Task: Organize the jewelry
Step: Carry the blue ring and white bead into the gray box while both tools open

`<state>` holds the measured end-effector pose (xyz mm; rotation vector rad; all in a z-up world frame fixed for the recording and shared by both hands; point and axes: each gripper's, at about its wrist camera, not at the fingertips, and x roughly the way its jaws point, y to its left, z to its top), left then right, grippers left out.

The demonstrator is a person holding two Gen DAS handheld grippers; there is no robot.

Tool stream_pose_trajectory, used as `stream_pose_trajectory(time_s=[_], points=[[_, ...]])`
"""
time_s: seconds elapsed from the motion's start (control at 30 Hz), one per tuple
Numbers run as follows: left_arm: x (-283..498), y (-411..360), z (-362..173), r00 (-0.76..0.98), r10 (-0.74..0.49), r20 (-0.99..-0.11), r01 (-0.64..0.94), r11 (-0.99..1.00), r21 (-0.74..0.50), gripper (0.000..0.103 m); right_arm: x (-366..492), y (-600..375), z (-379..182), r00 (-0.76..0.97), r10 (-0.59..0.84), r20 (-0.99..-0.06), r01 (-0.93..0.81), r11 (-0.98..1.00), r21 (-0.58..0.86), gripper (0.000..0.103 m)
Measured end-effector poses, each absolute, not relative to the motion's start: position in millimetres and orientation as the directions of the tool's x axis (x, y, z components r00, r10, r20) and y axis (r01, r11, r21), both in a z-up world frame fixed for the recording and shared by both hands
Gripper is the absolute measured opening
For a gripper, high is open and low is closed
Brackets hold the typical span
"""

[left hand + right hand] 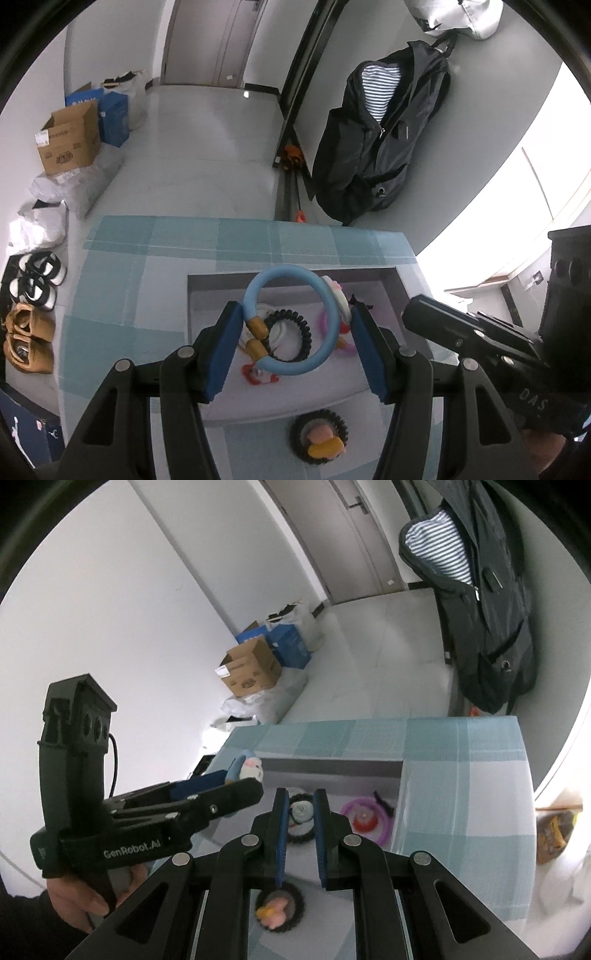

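Note:
My left gripper [293, 314] is shut on a light blue bracelet [291, 319] with gold beads and holds it above a grey tray [406, 291]. In the tray lie a black spiral hair tie [295, 328], a white ring, a pink ring [365, 818] and a red charm [258, 374]. A black spiral tie with a pink and yellow charm [319, 439] lies on the cloth in front of the tray; it also shows in the right wrist view [280, 910]. My right gripper [300, 797] is nearly closed and empty, above the tray's near edge.
The tray sits on a table with a teal checked cloth [147, 258]. On the floor beyond are cardboard boxes [70, 142], plastic bags and shoes [29, 332]. A black jacket [380, 140] hangs at the right by a door frame.

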<state>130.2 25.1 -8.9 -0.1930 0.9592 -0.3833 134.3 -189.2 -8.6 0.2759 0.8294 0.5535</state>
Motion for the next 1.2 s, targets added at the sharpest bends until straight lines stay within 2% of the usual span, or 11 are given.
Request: stream_pose_trajectory(time_s=[0.77,1.07,1.2], points=[[141.8,18.0,-26.9,0.462,-0.405,-0.789,0.236,0.914,-0.331,0.055,168.8,-187.8,-28.1,0.506,0.577,-0.641,-0.331,0.816,0.474,0.012],[142.6,19.5,-28.0,0.463,-0.463,-0.756,0.261,0.886,-0.383,0.055,172.9,-186.4,-37.8,0.479,0.588,-0.652,-0.313,0.808,0.499,0.015],[141.8,15.1,-27.0,0.461,-0.455,-0.762,0.268,0.89,-0.369,0.055,173.7,-192.7,-39.7,0.49,0.577,-0.653,-0.283,0.814,0.507,0.016]])
